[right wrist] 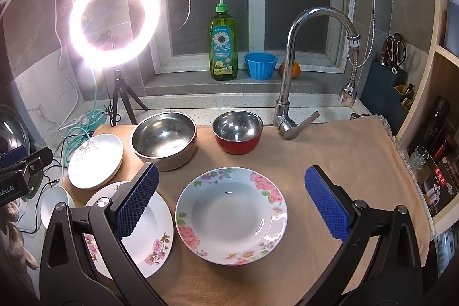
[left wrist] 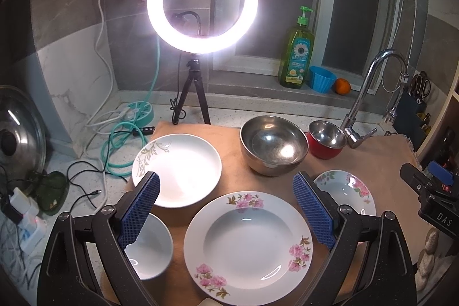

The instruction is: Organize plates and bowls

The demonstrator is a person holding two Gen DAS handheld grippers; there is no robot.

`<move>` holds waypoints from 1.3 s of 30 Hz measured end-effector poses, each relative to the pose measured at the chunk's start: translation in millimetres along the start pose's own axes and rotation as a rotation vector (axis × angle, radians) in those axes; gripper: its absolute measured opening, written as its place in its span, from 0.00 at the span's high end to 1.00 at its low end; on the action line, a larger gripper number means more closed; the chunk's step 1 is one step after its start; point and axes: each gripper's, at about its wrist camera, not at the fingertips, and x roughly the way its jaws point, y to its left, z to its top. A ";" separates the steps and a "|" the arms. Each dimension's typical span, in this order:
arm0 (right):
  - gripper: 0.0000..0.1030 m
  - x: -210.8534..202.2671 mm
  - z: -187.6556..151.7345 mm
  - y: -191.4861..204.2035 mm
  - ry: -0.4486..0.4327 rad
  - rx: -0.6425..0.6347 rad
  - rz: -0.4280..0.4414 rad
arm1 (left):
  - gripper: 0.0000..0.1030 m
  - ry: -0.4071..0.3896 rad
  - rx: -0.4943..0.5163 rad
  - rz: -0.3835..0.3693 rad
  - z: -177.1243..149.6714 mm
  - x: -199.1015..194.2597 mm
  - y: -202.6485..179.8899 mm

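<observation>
Everything stands on a tan cloth (left wrist: 229, 139). My left gripper (left wrist: 226, 178) is open and empty above a pink-blossom plate (left wrist: 248, 245). A white plate with a green sprig (left wrist: 178, 171) lies to its far left, a small white bowl (left wrist: 149, 245) under the left finger. Behind are a large steel bowl (left wrist: 274, 144) and a red bowl with a steel inside (left wrist: 327, 138). My right gripper (right wrist: 231, 171) is open and empty over a deep floral plate (right wrist: 231, 215). The pink-blossom plate (right wrist: 152, 237) lies partly behind its left finger.
A lit ring light (left wrist: 202, 0) on a tripod stands at the back left among loose cables (left wrist: 120, 139). A faucet (right wrist: 289, 93) rises at the back right. A soap bottle (right wrist: 222, 45), blue cup (right wrist: 261, 65) and orange (right wrist: 289, 69) sit on the sill. A pot lid (left wrist: 17, 134) leans left.
</observation>
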 end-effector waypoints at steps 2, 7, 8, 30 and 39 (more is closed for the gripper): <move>0.00 0.2 -0.1 -0.2 0.000 0.001 0.000 | 0.09 0.001 0.001 0.000 -0.2 -0.1 -0.4; 0.00 0.0 0.0 -0.4 0.000 0.000 0.000 | 0.09 0.003 0.003 -0.004 -1.0 -0.5 0.4; 0.00 0.0 0.0 -0.4 0.000 0.000 -0.001 | 0.09 0.003 0.003 -0.004 -1.0 -0.6 0.3; 0.00 8.1 -19.5 -1.8 0.059 0.005 0.043 | 0.09 0.059 -0.043 0.004 -7.2 8.5 26.1; 0.04 23.3 -33.9 -5.7 0.159 0.041 0.140 | 0.17 0.147 -0.105 -0.030 -21.6 22.5 56.5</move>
